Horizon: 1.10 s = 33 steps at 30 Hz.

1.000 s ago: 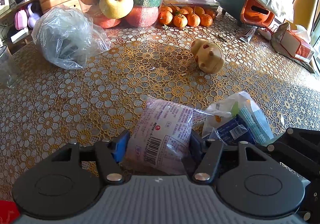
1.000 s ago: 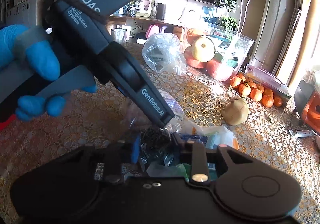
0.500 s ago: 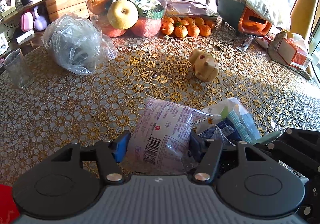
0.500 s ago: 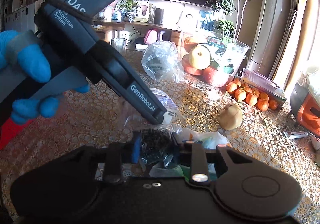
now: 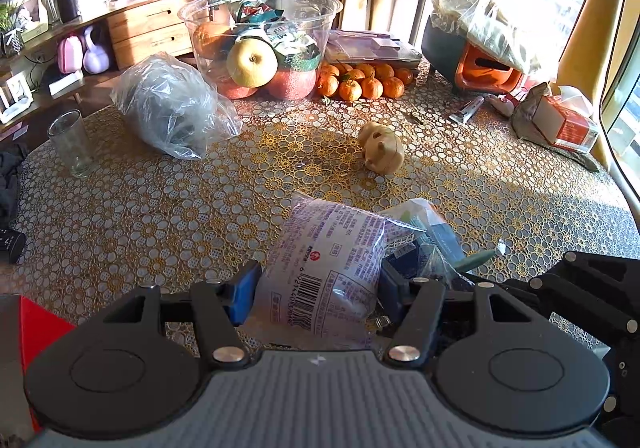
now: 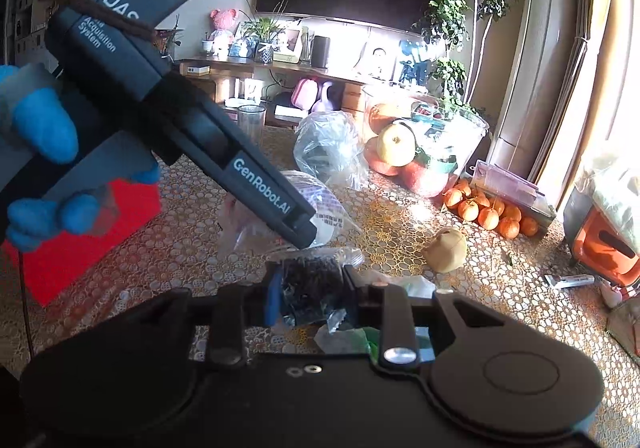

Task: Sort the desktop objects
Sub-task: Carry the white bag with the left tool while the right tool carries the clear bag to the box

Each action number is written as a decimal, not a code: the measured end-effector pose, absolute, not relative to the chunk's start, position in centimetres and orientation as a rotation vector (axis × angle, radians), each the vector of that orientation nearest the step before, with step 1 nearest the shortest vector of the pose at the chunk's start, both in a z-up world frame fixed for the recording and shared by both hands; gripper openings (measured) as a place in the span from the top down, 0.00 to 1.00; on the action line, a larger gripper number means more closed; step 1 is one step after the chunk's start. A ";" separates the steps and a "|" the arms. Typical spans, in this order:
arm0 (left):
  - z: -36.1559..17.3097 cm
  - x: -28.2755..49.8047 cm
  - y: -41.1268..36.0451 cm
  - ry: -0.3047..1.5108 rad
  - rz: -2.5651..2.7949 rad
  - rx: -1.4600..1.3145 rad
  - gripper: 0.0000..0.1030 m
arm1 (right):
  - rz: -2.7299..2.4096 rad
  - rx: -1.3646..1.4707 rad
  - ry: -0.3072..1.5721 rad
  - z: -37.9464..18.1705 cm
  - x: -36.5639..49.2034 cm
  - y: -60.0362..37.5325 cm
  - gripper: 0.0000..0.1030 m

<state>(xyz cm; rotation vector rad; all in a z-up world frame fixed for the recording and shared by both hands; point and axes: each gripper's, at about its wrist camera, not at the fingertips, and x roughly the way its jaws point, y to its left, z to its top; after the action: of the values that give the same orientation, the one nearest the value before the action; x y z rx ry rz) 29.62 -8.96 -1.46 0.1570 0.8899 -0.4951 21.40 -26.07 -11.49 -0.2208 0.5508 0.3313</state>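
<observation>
My left gripper (image 5: 316, 294) is shut on a purple-printed plastic food packet (image 5: 332, 268) with a barcode, held above the table. The same packet shows in the right wrist view (image 6: 320, 204) behind the left gripper's body (image 6: 224, 152). My right gripper (image 6: 310, 290) is shut on a clear bag of dark dried bits (image 6: 310, 284), also lifted. Blue and white packets (image 5: 430, 244) lie on the table just right of the purple packet. A tan pig figurine (image 5: 380, 148) stands mid-table.
A clear tub of fruit (image 5: 256, 44), a pile of tangerines (image 5: 360, 80), a crumpled plastic bag (image 5: 172, 108) and a glass (image 5: 74, 144) stand at the back. A red box (image 6: 80, 232) lies on the left. A teal appliance (image 5: 472, 48) and tissue pack (image 5: 560, 124) stand right.
Both grippers have risen and pulled back from the table with their packets held. The view now takes in more of the table and the room.
</observation>
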 end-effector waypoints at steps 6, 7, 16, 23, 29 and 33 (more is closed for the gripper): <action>-0.1 27.0 -8.4 0.877 -0.485 0.131 0.42 | 0.330 -0.221 0.533 -10.3 19.4 -26.3 0.71; 0.1 26.6 -8.3 0.874 -0.480 0.125 0.42 | 0.332 -0.221 0.529 -10.2 19.1 -26.3 0.71; 1.7 22.6 -7.1 0.856 -0.443 0.101 0.42 | 0.350 -0.184 0.518 -8.5 16.5 -26.7 0.70; 2.6 20.2 -5.1 0.849 -0.391 0.082 0.42 | 0.369 -0.178 0.529 -7.5 15.1 -26.1 0.70; 3.0 18.2 -3.5 0.860 -0.371 0.082 0.42 | 0.399 -0.186 0.569 -7.1 13.9 -24.9 0.70; 3.0 17.1 -2.5 0.874 -0.355 0.080 0.42 | 0.414 -0.204 0.585 -6.8 13.2 -24.1 0.70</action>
<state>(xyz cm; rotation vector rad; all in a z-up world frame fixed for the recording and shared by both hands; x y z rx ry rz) 17.11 -2.50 3.00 0.0799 0.8739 -0.3545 13.20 -24.14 -6.80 -0.2038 0.5848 0.4137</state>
